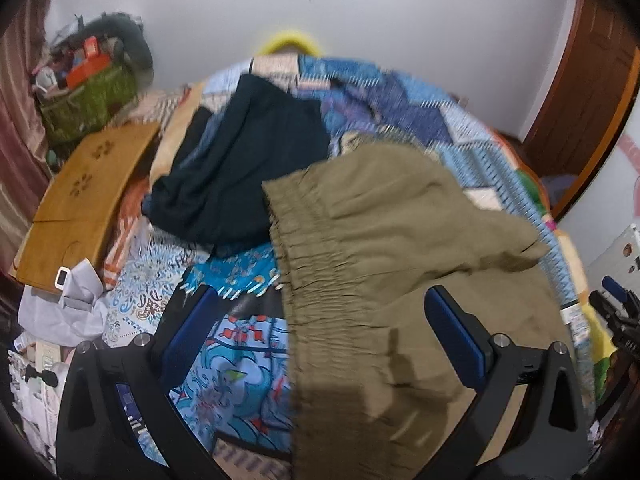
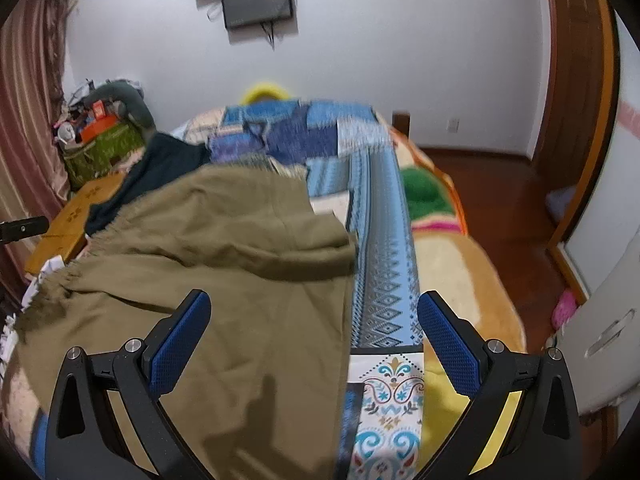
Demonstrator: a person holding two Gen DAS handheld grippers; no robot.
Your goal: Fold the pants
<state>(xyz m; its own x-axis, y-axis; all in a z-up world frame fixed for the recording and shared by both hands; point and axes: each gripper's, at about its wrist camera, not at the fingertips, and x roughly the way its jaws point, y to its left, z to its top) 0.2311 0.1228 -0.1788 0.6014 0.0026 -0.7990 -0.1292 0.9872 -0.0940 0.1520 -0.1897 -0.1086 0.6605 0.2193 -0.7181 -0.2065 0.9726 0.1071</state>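
**A:** where are the olive pants (image 1: 384,248) right now?

**B:** spread on the bed (image 2: 384,240) over the patterned quilt, elastic waistband (image 1: 308,264) toward the left, one part folded back on top. A dark garment (image 1: 248,160) lies just behind them.

**A:** and the claws?

**B:** left claw (image 1: 320,328) is spread wide above the waistband, holding nothing. Right claw (image 2: 314,336) is wide too, over the pants' right edge, also holding nothing.

Dark garment (image 1: 240,168) crowds the olive pants' (image 1: 380,260) far-left side.
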